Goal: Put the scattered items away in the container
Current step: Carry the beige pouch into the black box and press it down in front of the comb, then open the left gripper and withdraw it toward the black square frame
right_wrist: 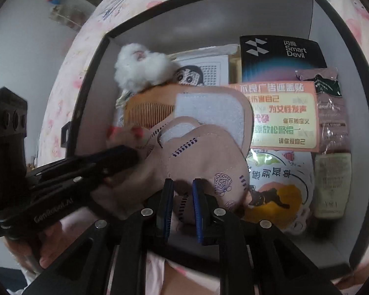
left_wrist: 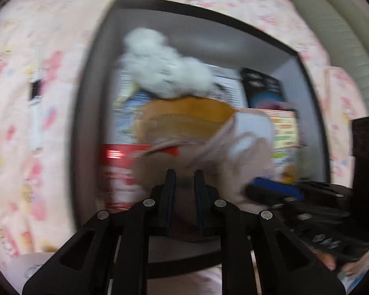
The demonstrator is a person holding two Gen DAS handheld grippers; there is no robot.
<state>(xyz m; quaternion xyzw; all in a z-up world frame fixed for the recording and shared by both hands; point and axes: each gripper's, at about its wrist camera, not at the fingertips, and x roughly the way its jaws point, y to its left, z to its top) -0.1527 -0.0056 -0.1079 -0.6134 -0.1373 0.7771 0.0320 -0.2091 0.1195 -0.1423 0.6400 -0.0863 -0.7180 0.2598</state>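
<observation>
In the box [right_wrist: 91,78], the cloth pouch [right_wrist: 204,162] lies on the comb [right_wrist: 147,115]; the fluffy toy [right_wrist: 140,66] sits behind, the sticker sheet [right_wrist: 283,115] apparently right.

blur: left wrist view smeared | hidden: comb [right_wrist: 150,114] partly under pink fabric piece [right_wrist: 204,162]

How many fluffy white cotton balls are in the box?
1. The fluffy white cotton ball sits in the box's far left corner, above the comb. Others could be hidden underneath.

Pink floral bedding [left_wrist: 37,98]; probably a white wall [right_wrist: 19,49].
</observation>
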